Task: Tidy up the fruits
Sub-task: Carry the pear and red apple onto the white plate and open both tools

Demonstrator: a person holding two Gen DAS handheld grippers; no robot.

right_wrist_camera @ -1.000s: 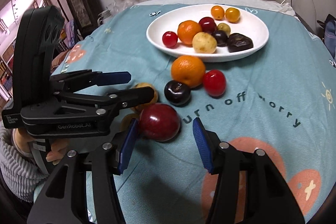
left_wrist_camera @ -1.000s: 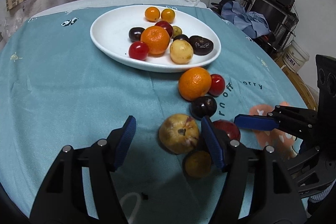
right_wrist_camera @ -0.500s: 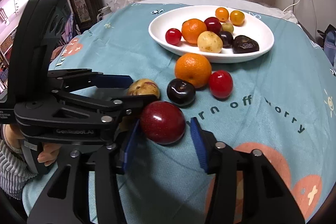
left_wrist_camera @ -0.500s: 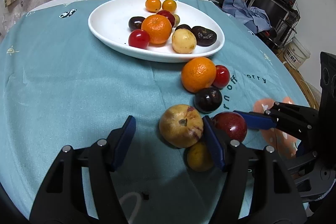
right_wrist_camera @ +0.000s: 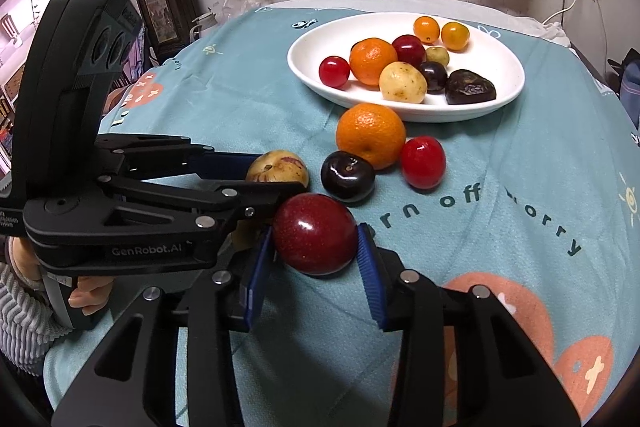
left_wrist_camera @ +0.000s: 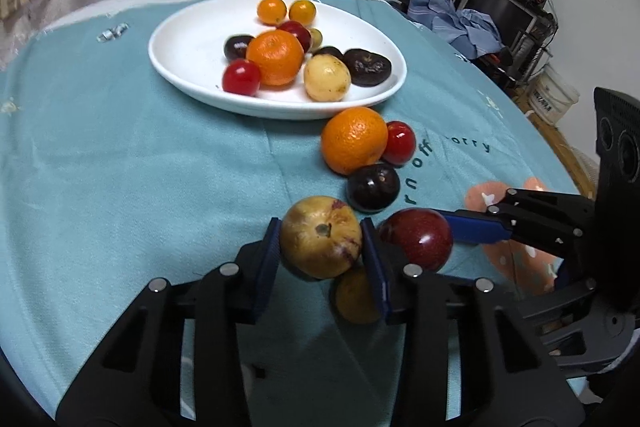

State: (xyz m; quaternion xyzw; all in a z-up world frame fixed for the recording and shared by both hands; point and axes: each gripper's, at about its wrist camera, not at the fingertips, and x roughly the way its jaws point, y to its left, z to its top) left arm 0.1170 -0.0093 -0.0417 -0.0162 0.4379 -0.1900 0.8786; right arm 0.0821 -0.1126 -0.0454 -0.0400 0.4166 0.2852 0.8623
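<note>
Yellow blotched fruit [left_wrist_camera: 320, 237] is clamped between the left hand-held gripper [left_wrist_camera: 320, 251] pads — red plum [right_wrist_camera: 315, 233], just beside, is clasped by the right hand-held gripper [right_wrist_camera: 316, 261].

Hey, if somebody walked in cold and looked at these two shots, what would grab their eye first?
Probably the two grippers working side by side at the near edge of the table: the left gripper is shut on a yellowish fruit, and the right gripper has its pads against a dark red plum. Beyond them sits a white plate heaped with fruit, and an orange lies loose on the teal tablecloth just in front of it.
</note>
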